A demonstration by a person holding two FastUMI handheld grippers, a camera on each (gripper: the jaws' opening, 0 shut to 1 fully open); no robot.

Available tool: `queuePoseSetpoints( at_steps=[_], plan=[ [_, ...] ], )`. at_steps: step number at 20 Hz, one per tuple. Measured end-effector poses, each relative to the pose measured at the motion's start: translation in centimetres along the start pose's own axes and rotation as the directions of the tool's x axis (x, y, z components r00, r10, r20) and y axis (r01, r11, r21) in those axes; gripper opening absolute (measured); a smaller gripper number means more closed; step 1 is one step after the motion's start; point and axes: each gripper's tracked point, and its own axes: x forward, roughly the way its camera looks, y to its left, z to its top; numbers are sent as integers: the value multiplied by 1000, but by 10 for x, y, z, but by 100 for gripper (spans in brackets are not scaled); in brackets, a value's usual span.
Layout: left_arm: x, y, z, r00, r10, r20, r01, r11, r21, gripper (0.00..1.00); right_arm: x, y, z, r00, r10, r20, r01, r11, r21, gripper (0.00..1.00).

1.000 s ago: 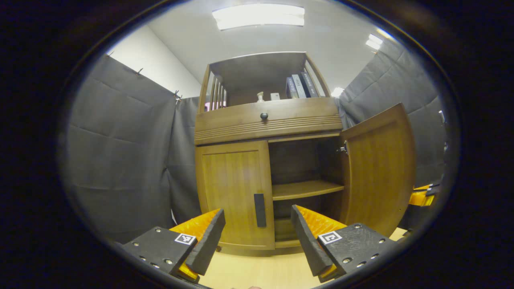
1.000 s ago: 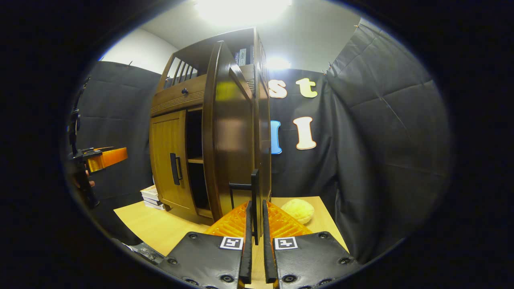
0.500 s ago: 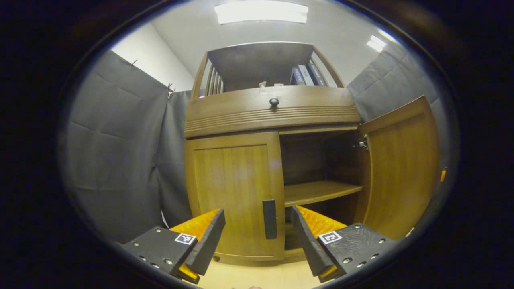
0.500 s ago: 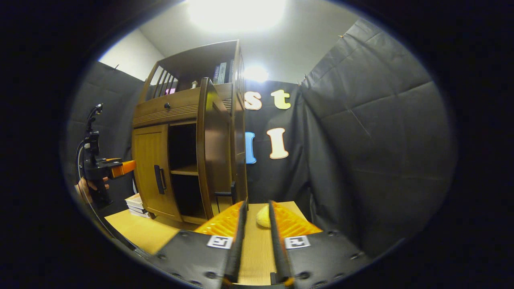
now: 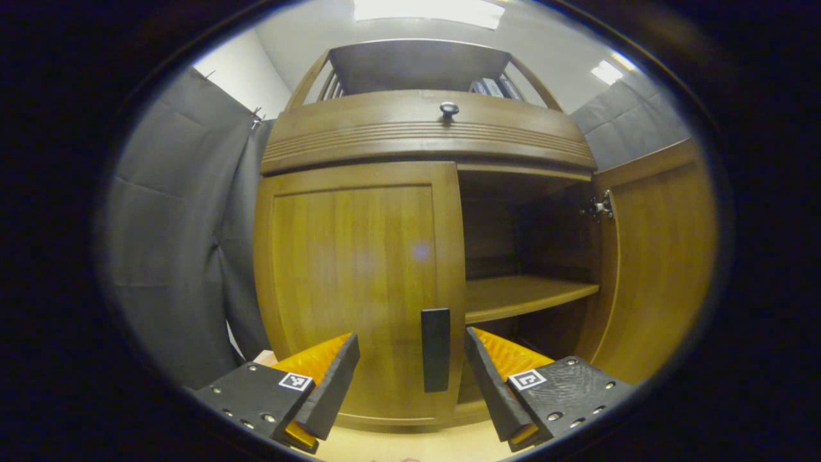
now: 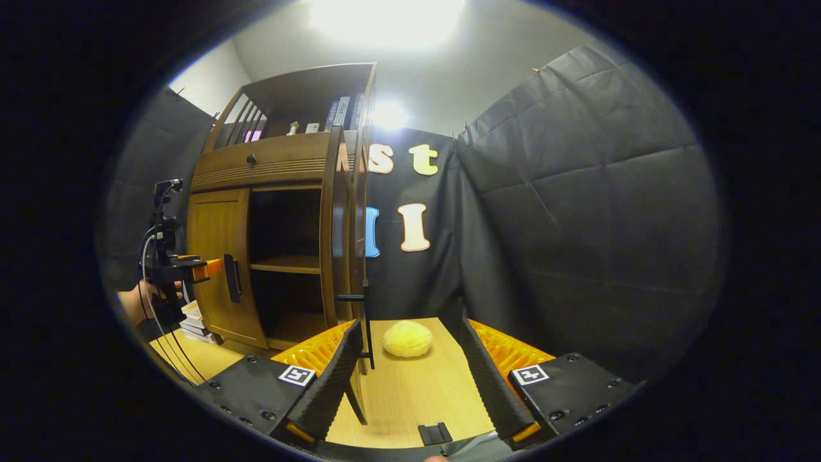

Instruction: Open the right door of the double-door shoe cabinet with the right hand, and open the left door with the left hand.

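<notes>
- The left tool (image 5: 410, 375) stands with its jaws spread wide, and the left door's handle (image 5: 435, 350) sits in the gap between them with free room on both sides.
- The left door (image 5: 359, 282) is closed and blocks the cabinet's left half.
- The right door (image 6: 337, 224) is swung out, so the right half lies open above and below the shelf (image 5: 523, 296).
- The right tool (image 6: 407, 378) has its jaws spread, and the right door's handle (image 6: 367, 321) stands just beside its left finger.
- Bare bench (image 6: 423, 385) lies ahead of it up to a yellow round thing (image 6: 407, 338).
</notes>
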Motion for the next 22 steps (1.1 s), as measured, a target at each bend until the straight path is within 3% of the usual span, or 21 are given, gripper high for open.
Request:
queuePoseSetpoints(
  at_steps=[7, 12, 13, 15, 17, 20, 22],
  plan=[
    [2, 0, -13, 998, -20, -53, 21, 1000, 22, 95, -9, -14, -6, 995, -95, -28, 95, 995, -3, 97],
    [8, -2, -17, 998, -9, -64, 9, 1000, -3, 80, -11, -23, -9, 990, -132, -50, 132, 991, 2, 97],
    [8, -9, -16, 997, -40, -64, 39, 999, -21, 78, -10, -25, -9, 989, -140, -51, 141, 990, 6, 95],
    [6, -12, -13, 998, -38, -59, 36, 999, -22, 72, -11, -27, -9, 988, -146, -53, 147, 989, 16, 95],
    [3, -15, -12, 996, -71, -60, 70, 997, -24, 60, -11, -28, -7, 988, -148, -51, 149, 989, 21, 97],
    [9, -12, -15, 997, -38, -64, 37, 999, -22, 36, -12, -30, -11, 988, -141, -59, 143, 989, 29, 97],
    [8, -14, -16, 995, -55, -78, 53, 998, -24, 20, -12, -30, -11, 990, -131, -57, 133, 990, 40, 97]
  ],
)
